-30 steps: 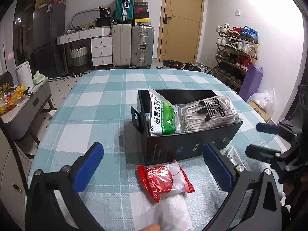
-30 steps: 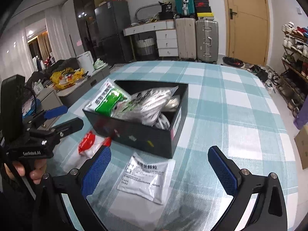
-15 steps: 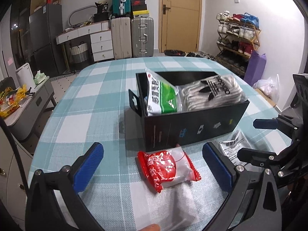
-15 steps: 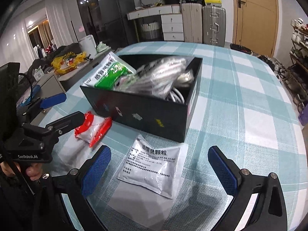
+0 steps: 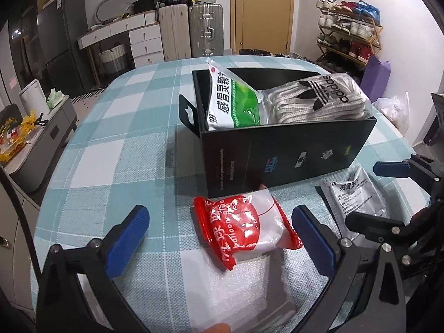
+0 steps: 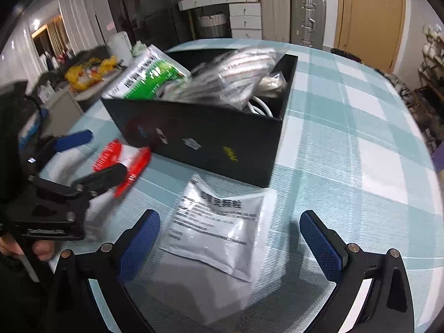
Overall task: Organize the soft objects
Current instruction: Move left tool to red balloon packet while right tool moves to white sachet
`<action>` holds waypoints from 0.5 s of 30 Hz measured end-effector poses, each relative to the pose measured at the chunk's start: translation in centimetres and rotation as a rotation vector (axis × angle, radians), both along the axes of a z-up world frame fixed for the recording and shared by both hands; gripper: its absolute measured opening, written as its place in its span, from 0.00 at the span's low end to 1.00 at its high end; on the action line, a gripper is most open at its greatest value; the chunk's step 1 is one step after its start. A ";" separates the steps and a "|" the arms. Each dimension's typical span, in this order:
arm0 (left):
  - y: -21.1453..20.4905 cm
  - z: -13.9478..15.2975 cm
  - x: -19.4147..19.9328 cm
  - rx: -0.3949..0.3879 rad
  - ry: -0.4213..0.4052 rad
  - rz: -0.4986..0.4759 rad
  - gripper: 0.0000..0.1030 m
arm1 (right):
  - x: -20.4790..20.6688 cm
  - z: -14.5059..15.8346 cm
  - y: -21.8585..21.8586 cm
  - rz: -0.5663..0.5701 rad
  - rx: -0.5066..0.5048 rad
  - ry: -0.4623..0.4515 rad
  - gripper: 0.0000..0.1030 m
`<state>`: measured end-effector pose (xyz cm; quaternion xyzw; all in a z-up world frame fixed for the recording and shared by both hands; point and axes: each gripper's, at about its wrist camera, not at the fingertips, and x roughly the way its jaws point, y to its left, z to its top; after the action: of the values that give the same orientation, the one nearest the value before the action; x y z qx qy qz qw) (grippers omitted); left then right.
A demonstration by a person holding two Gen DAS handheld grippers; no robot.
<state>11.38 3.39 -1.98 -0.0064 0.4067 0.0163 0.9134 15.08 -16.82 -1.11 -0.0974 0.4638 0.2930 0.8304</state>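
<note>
Left wrist view first: the left gripper (image 5: 220,233) hovers with its blue pads spread wide on either side of the red-and-white balloon packet (image 5: 245,229), which lies on the checked tablecloth (image 5: 116,127) just in front of the black box (image 5: 283,152). Inside the box a green-and-white sachet (image 5: 233,102) leans beside the bagged adidas laces (image 5: 319,97). Right of the packet, also in front of the box, lies a silver sachet (image 5: 356,193). Right wrist view: the right gripper (image 6: 229,245) is likewise spread wide above the silver sachet (image 6: 222,227), clasping nothing; the sachet lies just before the box (image 6: 199,141). The picture is blurred, so the packet (image 6: 122,163) seems untouched.
</note>
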 end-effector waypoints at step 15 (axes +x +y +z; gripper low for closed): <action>-0.4 -0.3 0.0 -0.015 0.033 -0.033 1.00 | 0.1 -1.1 0.7 -0.019 -0.090 -0.010 0.99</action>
<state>11.34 3.01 -2.30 -0.0063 0.4220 -0.0014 0.9066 15.16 -16.10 -2.20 -0.1314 0.4734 0.2635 0.8302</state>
